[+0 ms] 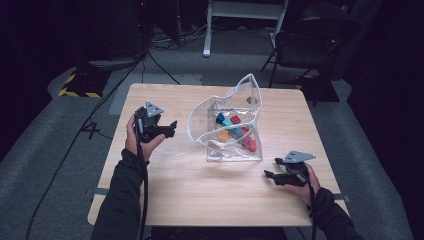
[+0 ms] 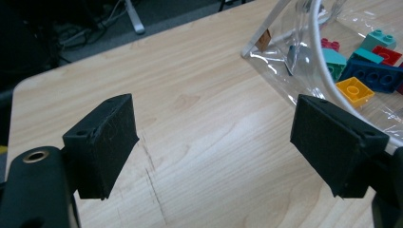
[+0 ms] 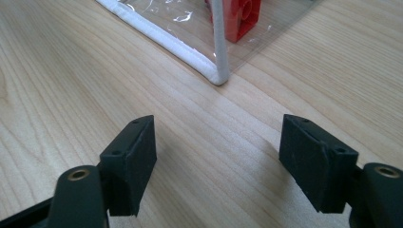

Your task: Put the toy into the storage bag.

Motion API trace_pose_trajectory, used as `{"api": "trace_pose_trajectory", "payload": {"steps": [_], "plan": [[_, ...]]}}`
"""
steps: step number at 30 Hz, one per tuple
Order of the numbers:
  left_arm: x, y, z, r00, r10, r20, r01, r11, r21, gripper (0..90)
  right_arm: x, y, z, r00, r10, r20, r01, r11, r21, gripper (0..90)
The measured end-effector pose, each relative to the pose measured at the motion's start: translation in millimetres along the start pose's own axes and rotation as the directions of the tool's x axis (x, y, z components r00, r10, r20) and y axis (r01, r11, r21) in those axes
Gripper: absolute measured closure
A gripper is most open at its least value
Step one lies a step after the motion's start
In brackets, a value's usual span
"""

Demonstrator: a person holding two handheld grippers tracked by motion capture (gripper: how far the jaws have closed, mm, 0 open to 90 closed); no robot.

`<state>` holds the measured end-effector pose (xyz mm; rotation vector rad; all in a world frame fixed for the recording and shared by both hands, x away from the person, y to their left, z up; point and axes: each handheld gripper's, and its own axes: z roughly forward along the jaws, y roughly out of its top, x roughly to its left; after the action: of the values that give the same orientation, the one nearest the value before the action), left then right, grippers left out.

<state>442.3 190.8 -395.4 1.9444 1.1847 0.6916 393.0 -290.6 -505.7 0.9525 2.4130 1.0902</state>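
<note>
High view: clear bag [image 1: 226,131] of bricks [image 1: 235,131] between apart grippers.

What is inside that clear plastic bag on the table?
The clear plastic bag holds loose toy building bricks: a yellow brick, a dark blue brick, a red brick and teal ones. Glare and folds in the plastic hide some, so the count is unclear.

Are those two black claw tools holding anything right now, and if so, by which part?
Nothing is held. The left gripper and the right gripper both stand open over bare table, short of the clear bag of bricks.
</note>
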Motion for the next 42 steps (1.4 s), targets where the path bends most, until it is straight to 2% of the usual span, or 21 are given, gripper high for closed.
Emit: {"api": "trace_pose_trajectory", "payload": {"steps": [2, 5, 8, 10, 11, 16, 27, 29, 30, 33, 35, 36, 38, 39, 41, 42], "plan": [[0.5, -3.8, -0.1, 0.9993, 0.018, -0.032, -0.019, 0.9998, -0.002, 16.3, 0.0, 0.0, 0.0, 1.0000, 0.000, 0.000, 0.000, 1.000, 0.000, 29.0], [1.8, -9.9, 1.7, 0.9991, 0.025, -0.034, -0.025, 0.9995, 0.022, 16.2, 0.0, 0.0, 0.0, 1.0000, 0.000, 0.000, 0.000, 1.000, 0.000, 29.0], [4.0, -16.4, 3.7, 1.0000, 0.006, 0.004, -0.006, 0.9989, 0.046, 16.2, -0.1, 0.0, 0.0, 1.0000, 0.001, -0.001, -0.001, 1.000, 0.000, 29.0], [0.5, -22.5, 5.1, 0.9987, 0.030, -0.041, -0.028, 0.9983, 0.051, 16.1, -0.3, 0.0, 0.1, 1.0000, 0.001, -0.001, -0.001, 1.000, 0.001, 29.0], [-0.7, -25.1, 6.5, 0.9981, 0.044, -0.044, -0.041, 0.9967, 0.070, 16.2, -0.2, 0.0, 0.0, 1.0000, 0.000, 0.000, 0.000, 1.000, 0.001, 29.0], [-5.6, -42.4, 10.8, 0.9988, 0.048, -0.013, -0.046, 0.9943, 0.096, 16.2, -0.5, -0.3, -0.3, 1.0000, 0.001, 0.000, -0.001, 1.000, 0.000, 29.0], [-16.5, -77.8, 11.6, 0.9983, 0.058, -0.013, -0.055, 0.9884, 0.142, 16.2, -0.2, -0.6, -0.9, 1.0000, -0.004, 0.002, 0.004, 1.000, 0.000, 28.9], [-18.7, -82.2, 9.7, 0.9974, 0.070, -0.015, -0.067, 0.9861, 0.152, 16.2, 0.0, -0.8, -1.1, 1.0000, -0.005, 0.004, 0.005, 1.000, 0.000, 28.9], [-19.0, -83.5, 8.6, 0.9978, 0.066, -0.004, -0.065, 0.9845, 0.163, 16.2, 0.1, -1.0, -1.3, 1.0000, -0.007, 0.004, 0.007, 1.000, -0.001, 28.8], [-19.4, -87.0, 5.0, 0.9989, 0.040, 0.023, -0.043, 0.9864, 0.159, 16.2, 0.4, -1.2, -1.7, 0.9999, -0.010, 0.008, 0.010, 1.000, 0.000, 28.8], [-22.8, -90.8, 3.4, 0.9979, 0.064, -0.012, -0.062, 0.9867, 0.150, 16.2, 0.5, -1.3, -1.7, 0.9999, -0.011, 0.007, 0.011, 1.000, -0.002, 28.8], [-23.9, -92.5, 3.7, 0.9972, 0.075, -0.010, -0.072, 0.9843, 0.161, 16.2, 0.5, -1.4, -1.7, 0.9999, -0.010, 0.007, 0.010, 1.000, -0.002, 28.8], [-25.2, -95.5, 4.6, 0.9976, 0.067, 0.018, -0.069, 0.9807, 0.183, 16.2, 0.7, -1.5, -1.9, 0.9999, -0.010, 0.008, 0.010, 1.000, -0.002, 28.7], [-25.9, -96.9, 4.1, 0.9979, 0.057, 0.029, -0.061, 0.9815, 0.181, 16.3, 0.9, -1.6, -2.0, 0.9999, -0.011, 0.009, 0.011, 1.000, -0.002, 28.7], [-29.8, -100.7, 1.8, 0.9973, 0.074, -0.001, -0.072, 0.9839, 0.163, 16.1, 1.2, -1.8, -2.4, 0.9998, -0.015, 0.012, 0.015, 1.000, -0.003, 28.7], [-31.1, -102.7, 1.9, 0.9973, 0.074, 0.005, -0.074, 0.9830, 0.168, 16.1, 1.3, -1.9, -2.6, 0.9998, -0.017, 0.013, 0.017, 1.000, -0.003, 28.7]]}}
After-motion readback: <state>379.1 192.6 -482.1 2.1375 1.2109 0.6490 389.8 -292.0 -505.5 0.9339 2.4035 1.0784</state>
